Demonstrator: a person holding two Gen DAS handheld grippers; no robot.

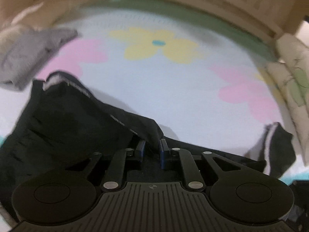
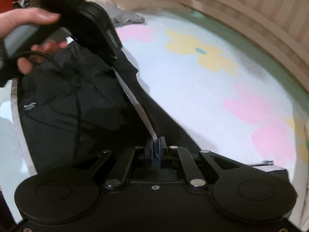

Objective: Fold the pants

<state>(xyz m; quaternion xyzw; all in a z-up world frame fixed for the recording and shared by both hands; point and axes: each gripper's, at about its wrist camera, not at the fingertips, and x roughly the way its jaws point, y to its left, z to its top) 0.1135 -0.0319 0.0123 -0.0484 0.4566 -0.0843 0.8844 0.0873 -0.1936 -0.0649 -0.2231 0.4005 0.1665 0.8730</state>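
The black pants [image 1: 63,119] with a white side stripe lie bunched on a pale flowered bed sheet [image 1: 164,89]. My left gripper [image 1: 152,147] is shut on a peak of the black fabric and lifts it off the sheet. In the right wrist view, my right gripper [image 2: 157,148] is shut on the pants [image 2: 77,106] at the white stripe [image 2: 135,100], which runs taut up and left. The left gripper's body, held by a hand [image 2: 29,25], is at the upper left over the pants. Another end of the pants [image 1: 278,147] hangs at the right of the left wrist view.
A grey garment [image 1: 32,50] lies at the far left of the sheet and shows in the right wrist view [image 2: 127,17] too. A wooden bed frame [image 1: 231,5] curves around the far side. A patterned pillow [image 1: 295,81] sits at the right edge.
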